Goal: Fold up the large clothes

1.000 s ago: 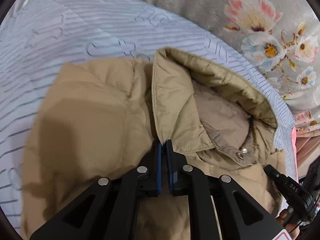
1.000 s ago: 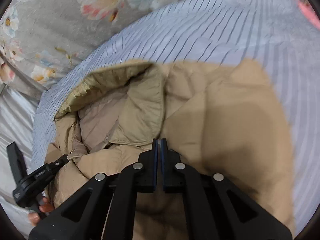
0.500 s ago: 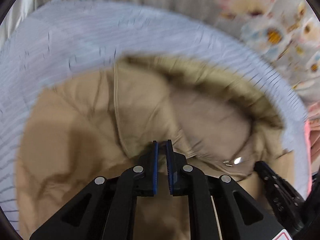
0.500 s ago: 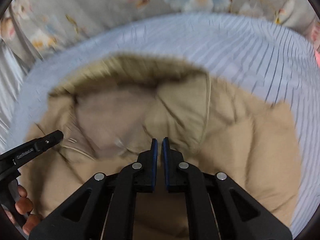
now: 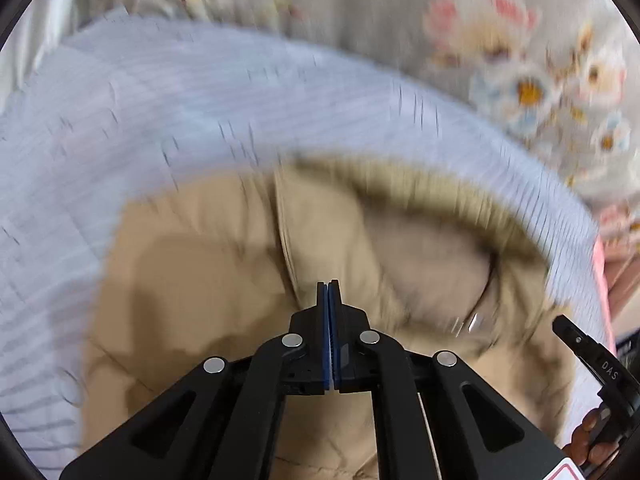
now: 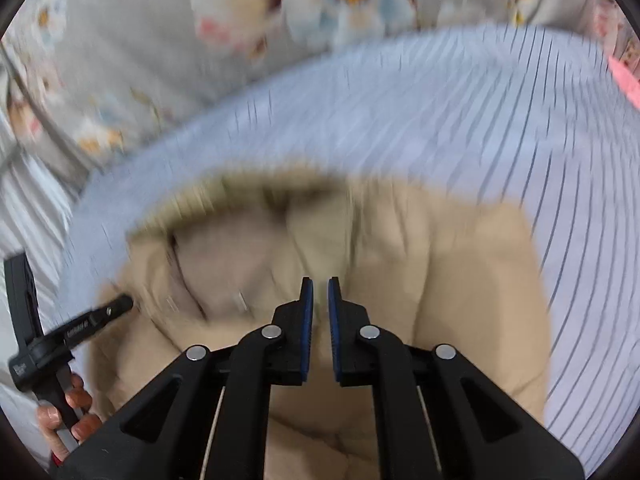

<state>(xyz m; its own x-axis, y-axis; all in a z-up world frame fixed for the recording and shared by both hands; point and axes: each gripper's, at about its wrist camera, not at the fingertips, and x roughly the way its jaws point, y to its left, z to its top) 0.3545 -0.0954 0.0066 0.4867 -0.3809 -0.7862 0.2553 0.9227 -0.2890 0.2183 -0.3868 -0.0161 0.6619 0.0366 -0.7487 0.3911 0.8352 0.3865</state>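
Observation:
A tan padded jacket [image 5: 192,288] with a hood lies on a pale blue striped bedsheet [image 5: 160,120]. It also shows in the right wrist view [image 6: 460,280]. My left gripper [image 5: 329,285] is shut, its tips over the collar flap near the hood opening, with no cloth seen between the pads. My right gripper [image 6: 320,286] has a narrow gap between its pads and hovers over the jacket's chest, empty. Both views are blurred by motion. Each gripper shows in the other's view: the right one [image 5: 592,356] and the left one [image 6: 80,328].
A grey floral quilt [image 5: 520,60] lies beyond the sheet's far edge; it also shows in the right wrist view [image 6: 280,8]. A pink item [image 6: 624,76] sits at the far right. Bare striped sheet [image 6: 440,112] surrounds the jacket.
Both grippers have pulled back and up from the collar, so the jacket looks smaller. The left pads have closed fully. The right pads have opened a little.

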